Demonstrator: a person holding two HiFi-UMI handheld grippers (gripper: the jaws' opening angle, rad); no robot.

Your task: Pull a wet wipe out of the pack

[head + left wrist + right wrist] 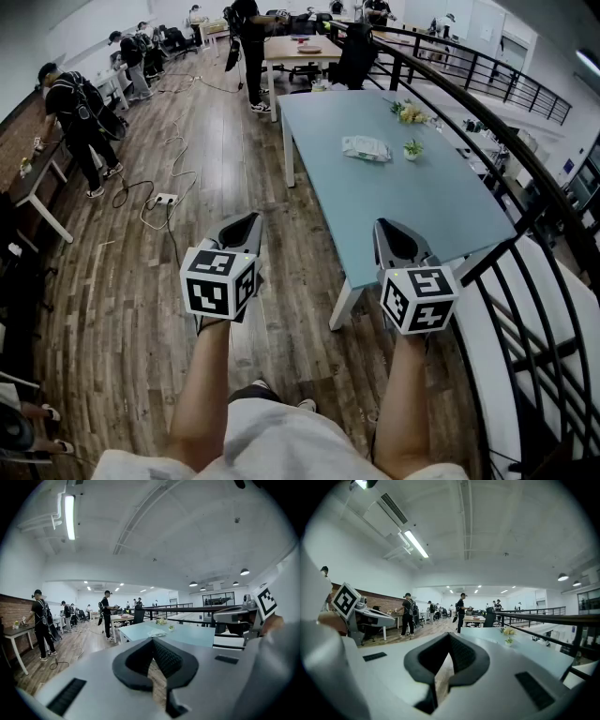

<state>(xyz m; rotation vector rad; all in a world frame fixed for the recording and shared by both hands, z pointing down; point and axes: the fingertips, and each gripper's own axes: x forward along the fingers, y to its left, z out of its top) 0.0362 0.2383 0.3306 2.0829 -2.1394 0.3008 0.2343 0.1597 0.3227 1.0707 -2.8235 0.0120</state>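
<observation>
- One plank floor [141,309] fills most of our head view. It runs from under our feet to the far desks, where several people stand.
- A black railing [525,178] curves along our right side, just beside the long edge of the surface.
- The light blue surface [394,216] stands ahead of us and a little to the right. Its near end lies past the tips of both tools.
- A person [80,127] in dark clothes stands at a desk by the brick wall, far off to our left.
- We hold the left tool [248,225] out over the floor, close to level. Its own view shows the two dark pads meeting at their tips, so it is closed with nothing in it.
- We hold the right tool [389,230] out beside it, also close to level. Its tip overlaps the near end of the surface in the head view. Its pads are pressed together too, and it is empty.
- The pack of wet wipes [366,148] lies flat on the surface, towards the far half. It is well apart from both tools, and neither one touches it.
- A white power strip [165,199] lies on the floor to the left of the surface, with cables trailing from it.
- A small potted plant [413,148] stands just beside the pack, on the railing side.
- Some flowers [409,112] lie farther back on the same surface.
</observation>
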